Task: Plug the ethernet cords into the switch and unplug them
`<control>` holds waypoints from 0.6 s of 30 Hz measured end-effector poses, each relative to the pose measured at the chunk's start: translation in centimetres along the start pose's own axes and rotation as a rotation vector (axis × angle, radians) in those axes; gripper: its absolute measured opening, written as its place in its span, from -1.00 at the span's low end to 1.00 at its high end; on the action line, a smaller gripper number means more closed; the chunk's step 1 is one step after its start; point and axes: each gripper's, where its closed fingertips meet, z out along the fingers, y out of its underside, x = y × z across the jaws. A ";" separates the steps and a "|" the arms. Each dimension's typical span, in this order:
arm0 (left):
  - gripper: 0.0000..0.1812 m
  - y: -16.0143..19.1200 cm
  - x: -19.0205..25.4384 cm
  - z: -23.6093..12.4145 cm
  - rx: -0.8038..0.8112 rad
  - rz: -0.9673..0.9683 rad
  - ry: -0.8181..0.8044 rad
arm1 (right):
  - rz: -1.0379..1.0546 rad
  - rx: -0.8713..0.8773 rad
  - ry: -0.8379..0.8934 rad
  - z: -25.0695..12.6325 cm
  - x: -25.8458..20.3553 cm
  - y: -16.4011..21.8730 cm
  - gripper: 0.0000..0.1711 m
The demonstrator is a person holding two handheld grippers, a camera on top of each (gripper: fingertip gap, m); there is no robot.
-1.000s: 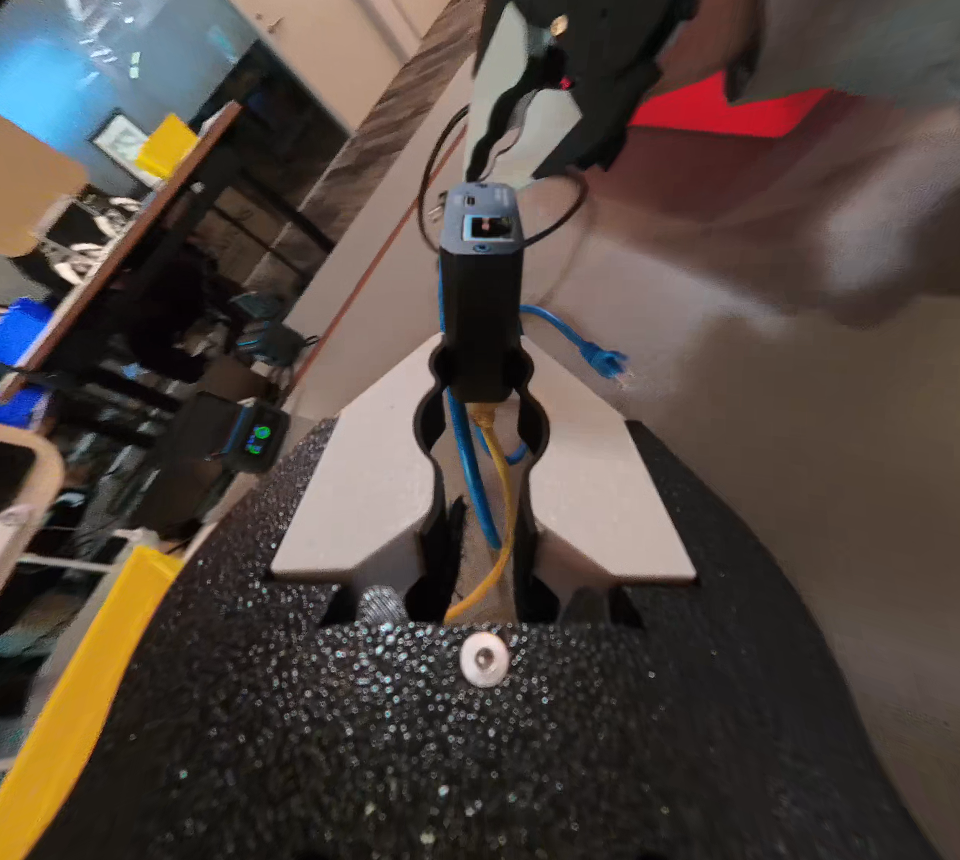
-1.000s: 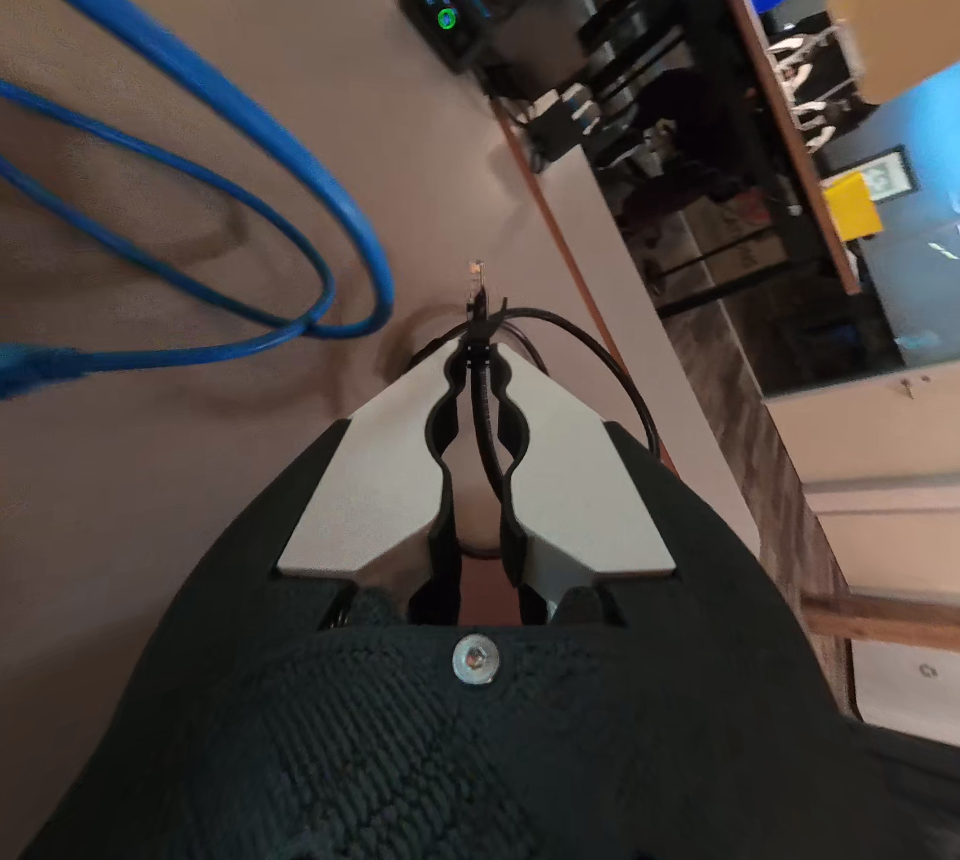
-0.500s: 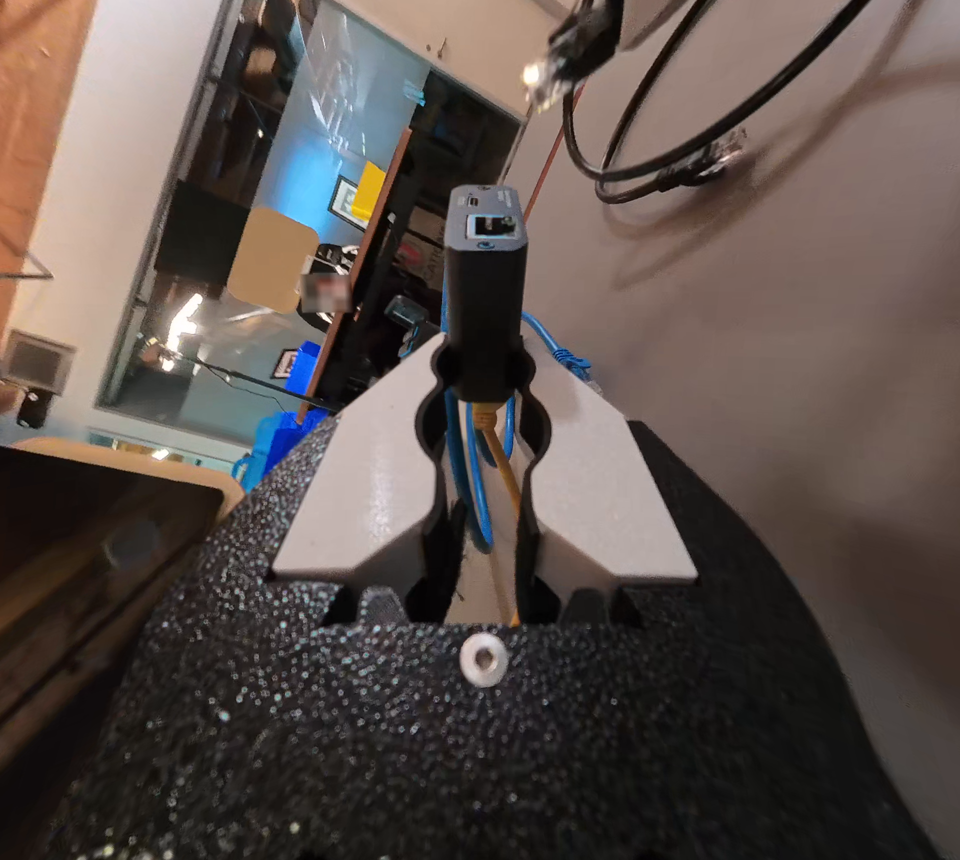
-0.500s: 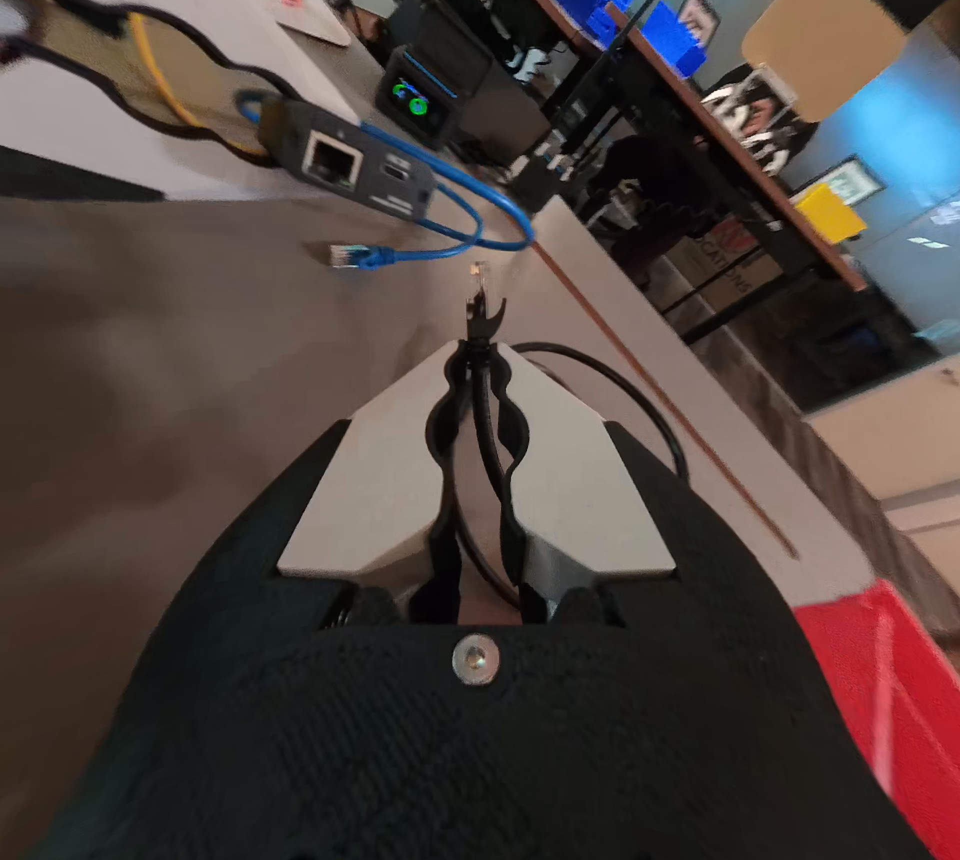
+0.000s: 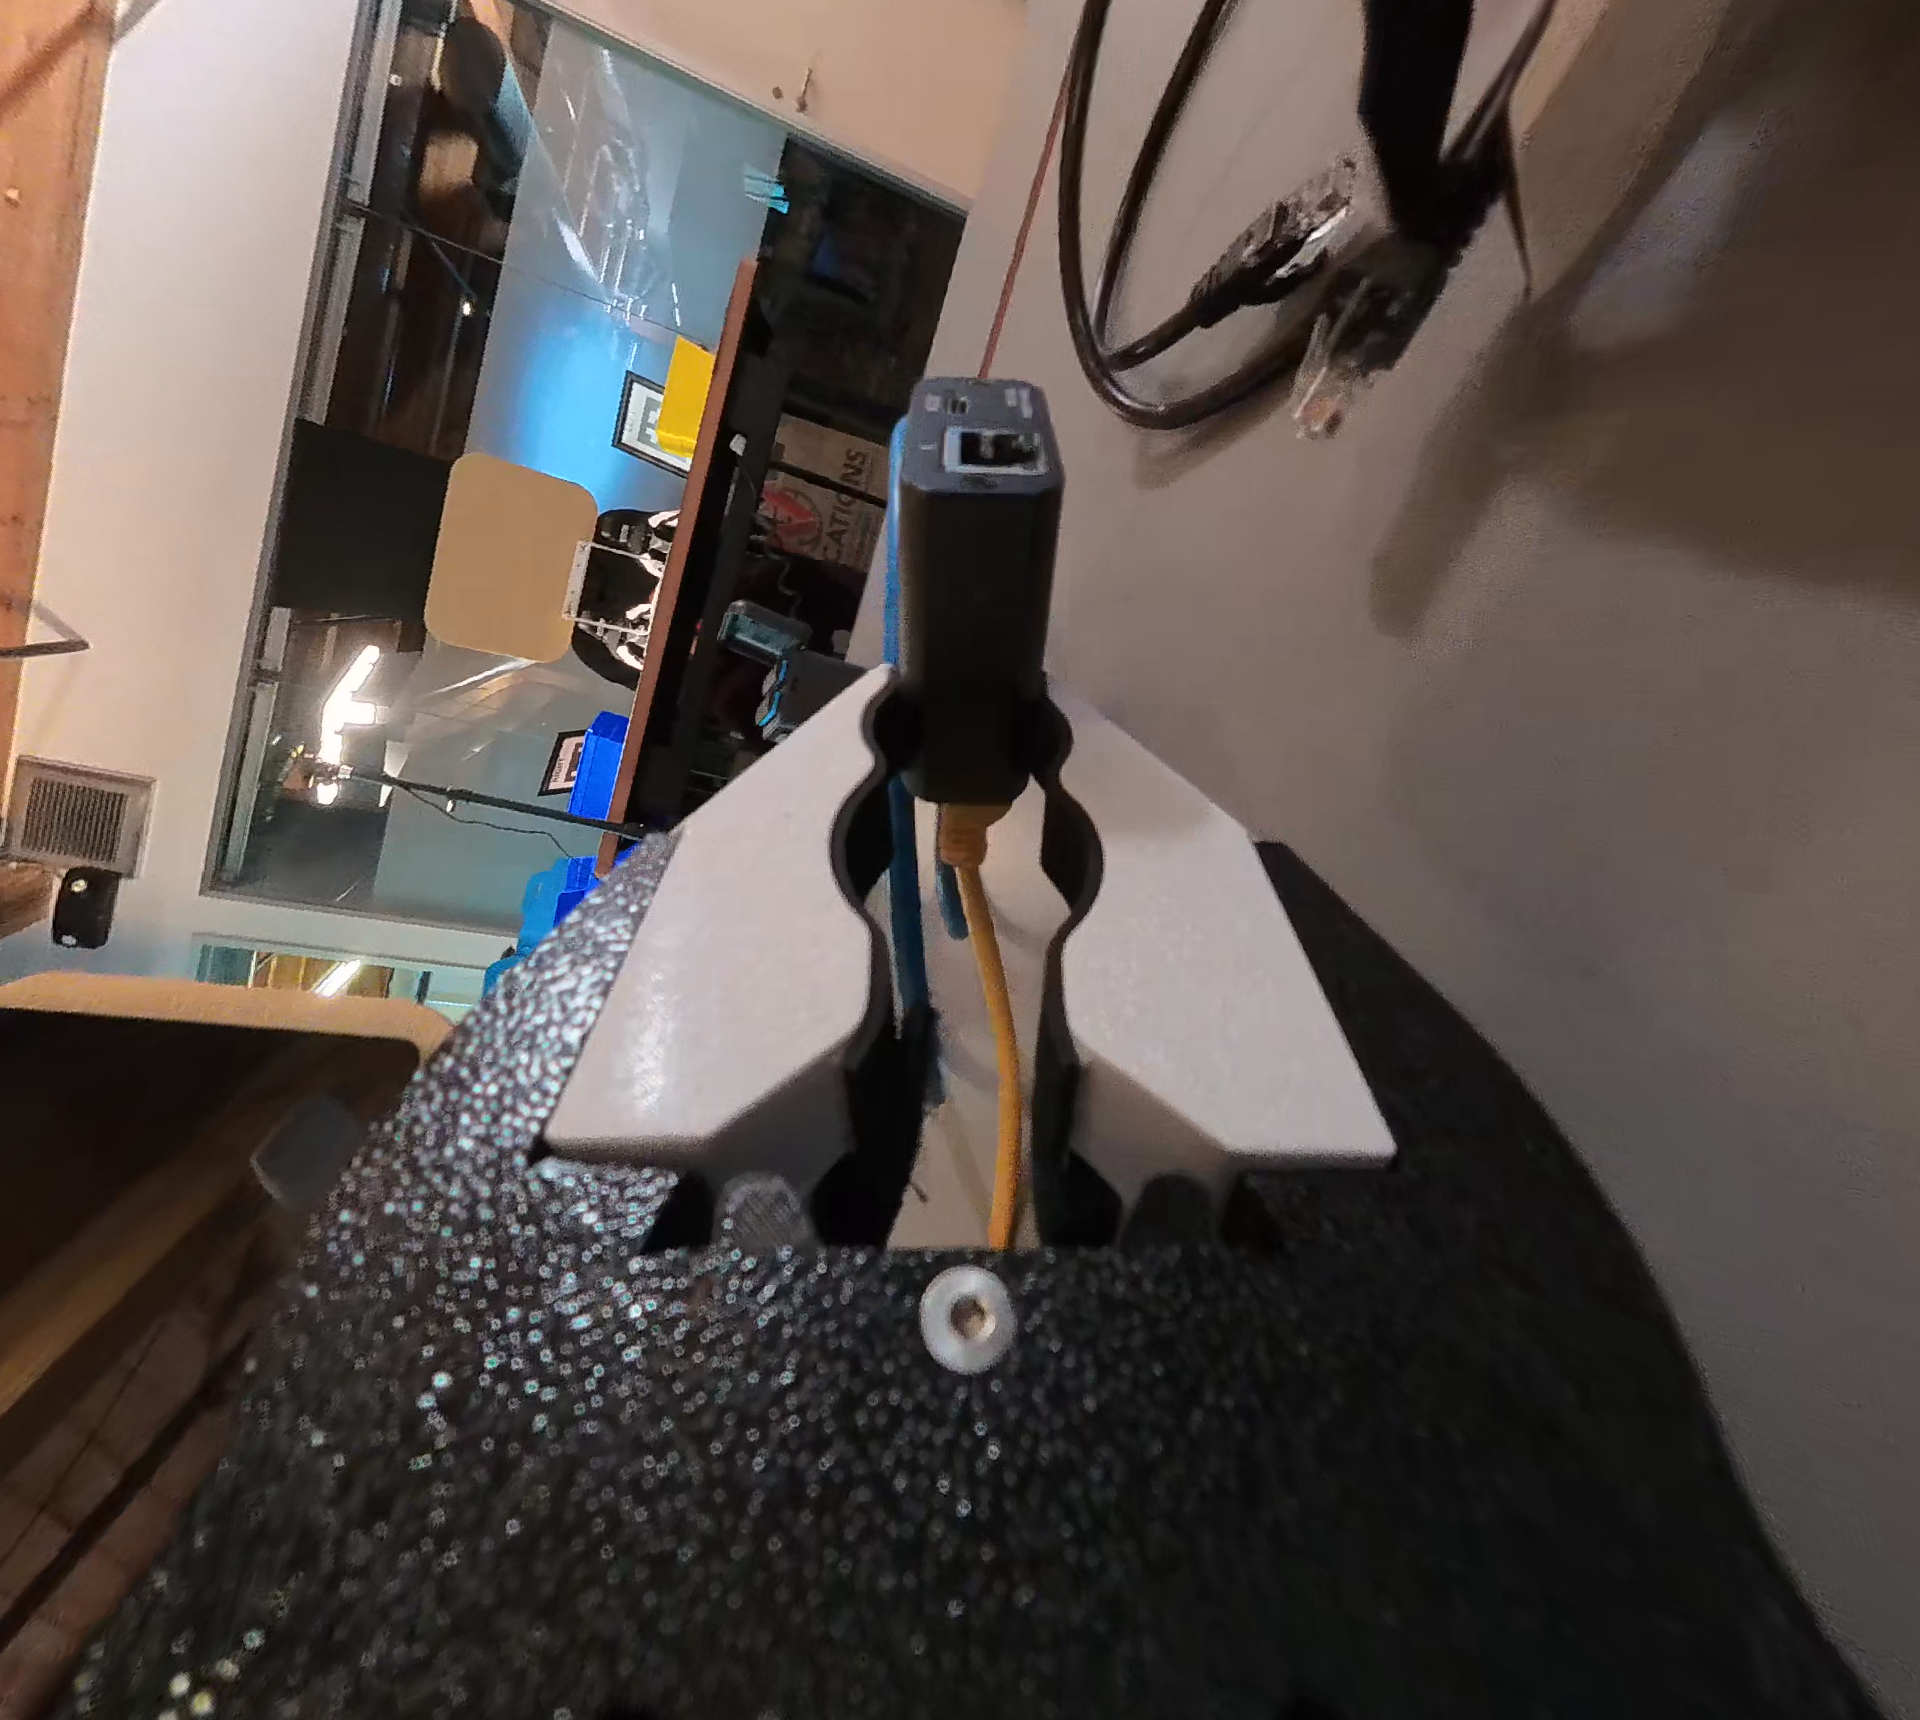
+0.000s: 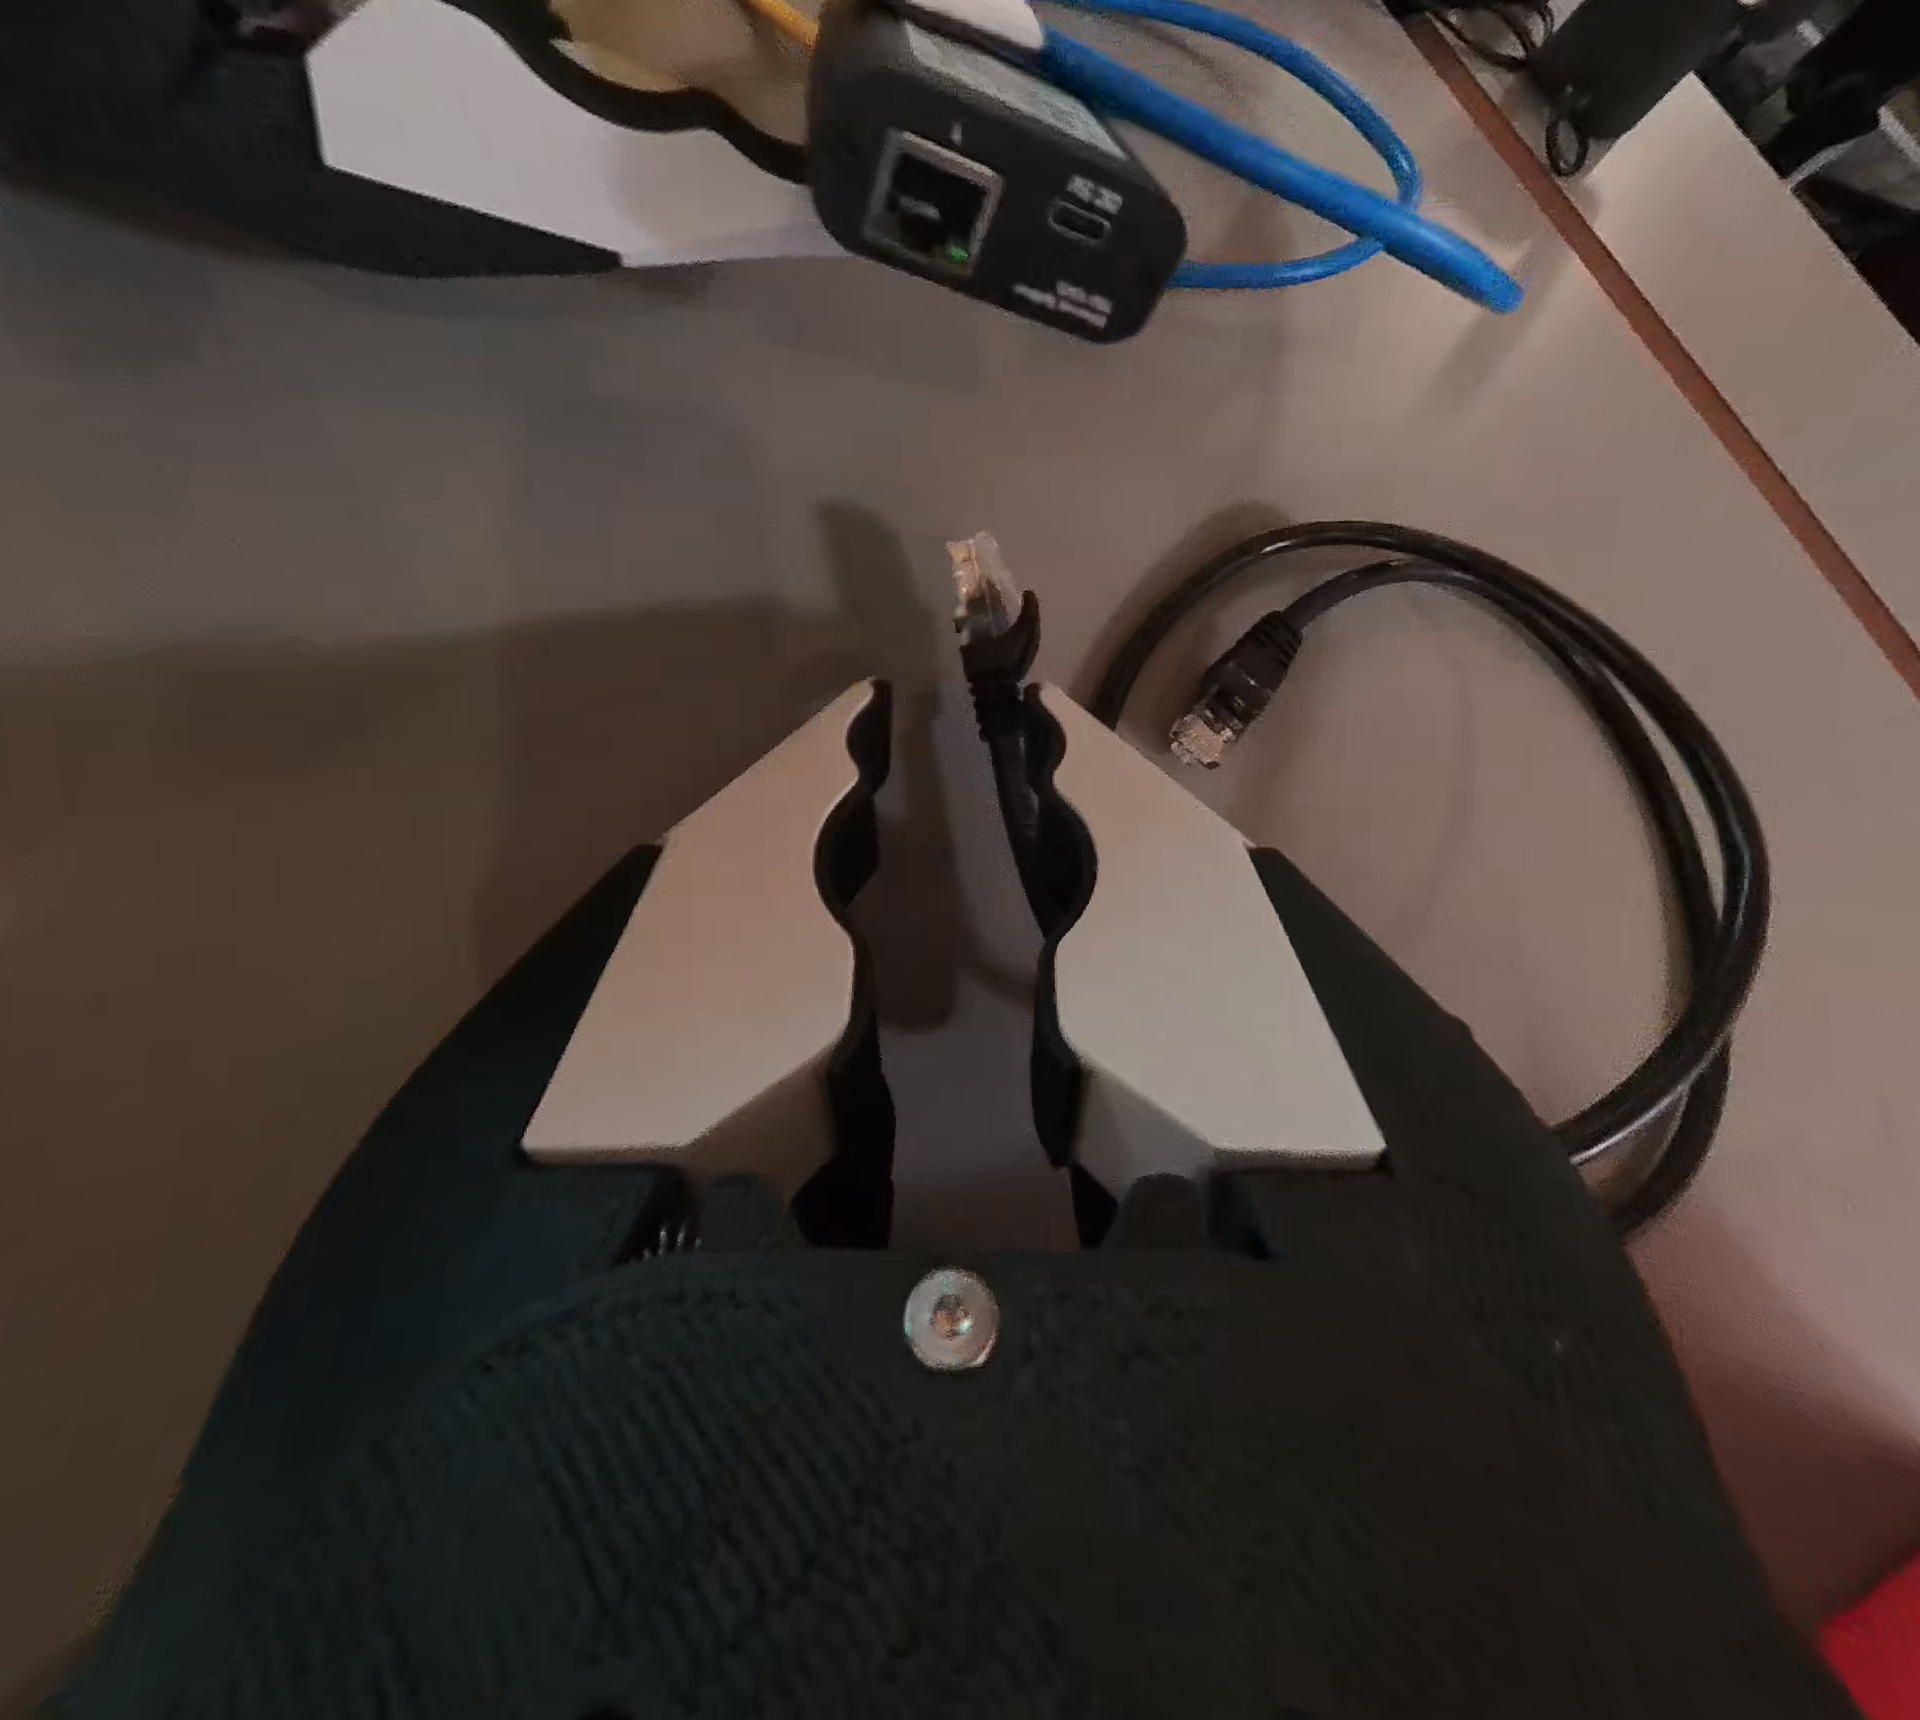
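On beige table [image 6: 416, 465]: left fingers [image 5: 894, 735] pinching switch [image 5: 977, 590]; right fingers [image 6: 1049, 735] spread, black cord [image 6: 1013, 787] between.

Matt plastic switch [image 6: 997, 205] – glossy blk cord [image 6: 1621, 735], smooth tabletop [image 6: 520, 444]

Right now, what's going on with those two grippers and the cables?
A person is working two handheld grippers. The left gripper is clamped on a small black switch, whose front port is empty; a yellow cord runs from its back. The right gripper has parted jaws; the black ethernet cord lies against one finger, plug aimed toward the switch, not yet inserted. A blue cord lies loose behind.
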 end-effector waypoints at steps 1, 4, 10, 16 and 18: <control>-0.76 0.0 0.1 0.1 0.000 -0.003 0.006 | -0.011 -0.009 0.004 0.0 -0.1 0.1 -0.68; -0.76 0.2 0.3 0.3 0.008 -0.020 0.015 | -0.047 -0.056 0.035 -0.1 0.0 0.6 -0.64; -0.75 0.3 0.3 0.6 0.024 -0.040 0.030 | -0.158 -0.098 0.185 0.0 1.1 1.1 -0.86; -0.75 0.2 0.5 0.5 0.030 -0.045 0.052 | -0.149 -0.087 0.203 -0.4 1.1 1.0 -0.72; -0.75 0.3 0.4 0.4 0.030 -0.046 0.049 | -0.031 -0.070 0.142 -0.4 0.4 0.7 -0.70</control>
